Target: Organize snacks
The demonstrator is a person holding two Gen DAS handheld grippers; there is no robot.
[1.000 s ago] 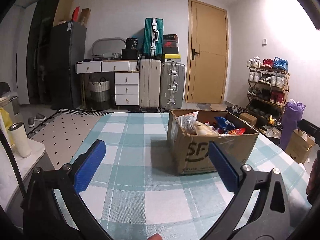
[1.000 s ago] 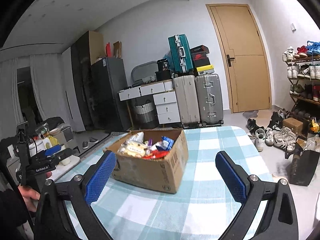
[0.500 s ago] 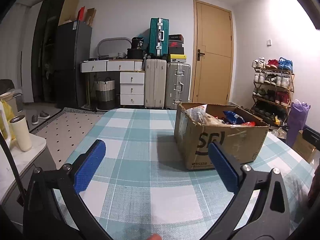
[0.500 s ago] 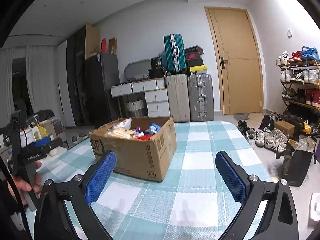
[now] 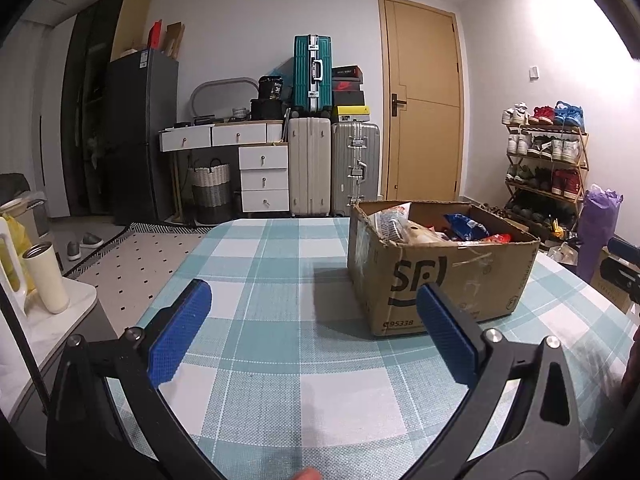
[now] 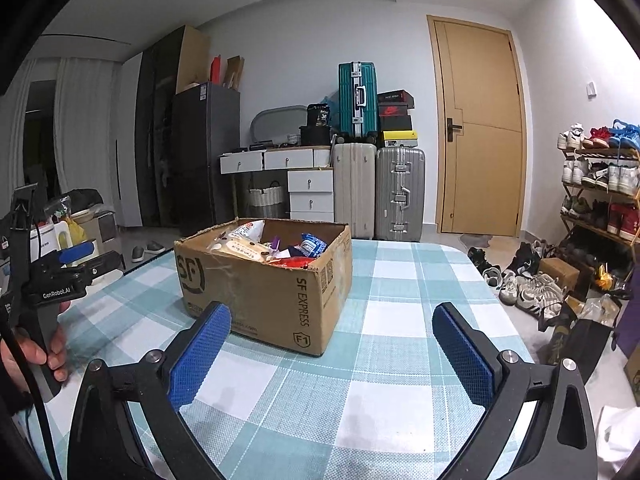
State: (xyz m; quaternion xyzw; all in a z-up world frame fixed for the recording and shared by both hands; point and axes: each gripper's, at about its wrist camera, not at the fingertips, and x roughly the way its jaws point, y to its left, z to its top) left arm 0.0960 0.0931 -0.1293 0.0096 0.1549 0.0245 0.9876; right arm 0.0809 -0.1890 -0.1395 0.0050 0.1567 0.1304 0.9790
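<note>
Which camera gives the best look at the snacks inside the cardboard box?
The right wrist view: it looks down into the cardboard box, showing the snacks spread across the opening. In the left wrist view the box wall hides most of them; only packet tops show.

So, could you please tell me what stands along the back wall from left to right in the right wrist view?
Dark fridge → white drawer desk → cream suitcase → silver suitcase → wooden door → shoe rack.
</note>
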